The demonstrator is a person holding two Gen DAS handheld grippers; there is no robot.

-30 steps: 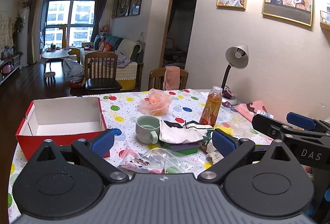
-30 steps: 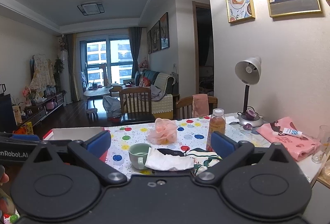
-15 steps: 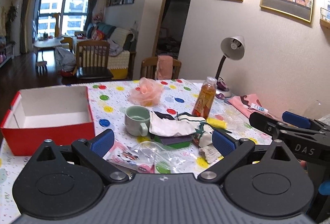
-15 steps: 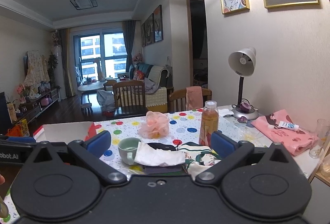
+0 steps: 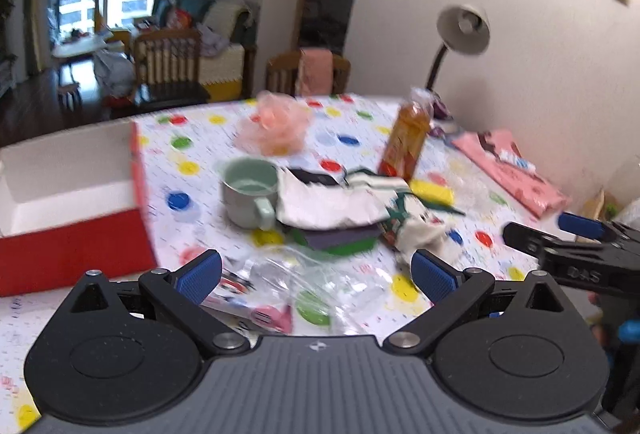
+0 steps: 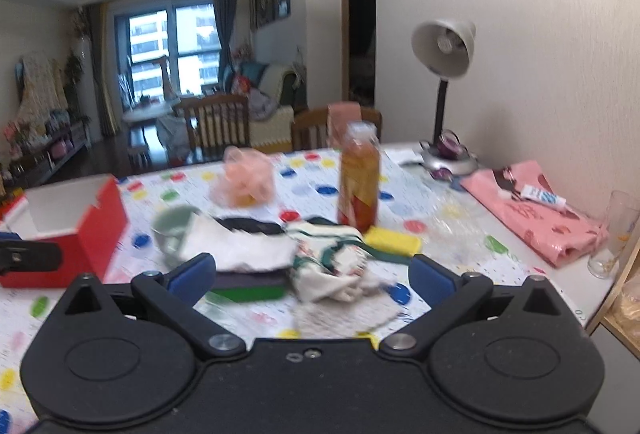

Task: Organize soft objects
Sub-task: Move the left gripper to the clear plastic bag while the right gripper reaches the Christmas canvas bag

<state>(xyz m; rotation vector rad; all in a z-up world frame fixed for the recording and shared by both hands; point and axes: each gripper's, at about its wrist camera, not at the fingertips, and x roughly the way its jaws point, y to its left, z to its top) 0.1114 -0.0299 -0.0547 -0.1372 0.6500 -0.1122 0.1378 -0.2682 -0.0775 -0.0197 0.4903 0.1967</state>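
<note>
A heap of soft items lies mid-table: a white cloth [image 5: 328, 202] [image 6: 240, 246], a green-and-white patterned cloth [image 5: 404, 218] [image 6: 332, 266] and dark folded cloths [image 5: 340, 238] beneath. A pink mesh pouf [image 5: 276, 126] [image 6: 246, 182] sits farther back. An open red box [image 5: 68, 190] [image 6: 76, 222] with a white inside stands at the left. My left gripper [image 5: 316, 274] is open above a clear plastic bag [image 5: 312, 290]. My right gripper [image 6: 312, 274] is open just short of the heap, holding nothing.
A green mug [image 5: 250, 194] and an orange drink bottle [image 5: 406, 142] [image 6: 358, 186] stand beside the heap, with a yellow sponge [image 6: 394, 240]. At the right are a pink cloth [image 6: 540, 214], a desk lamp [image 6: 442, 74], a glass [image 6: 616, 234] and the table edge.
Both grippers have moved forward and tilted down toward the table, so the heap of cloths is larger and nearer. Both stay open. Nothing on the table has moved.
</note>
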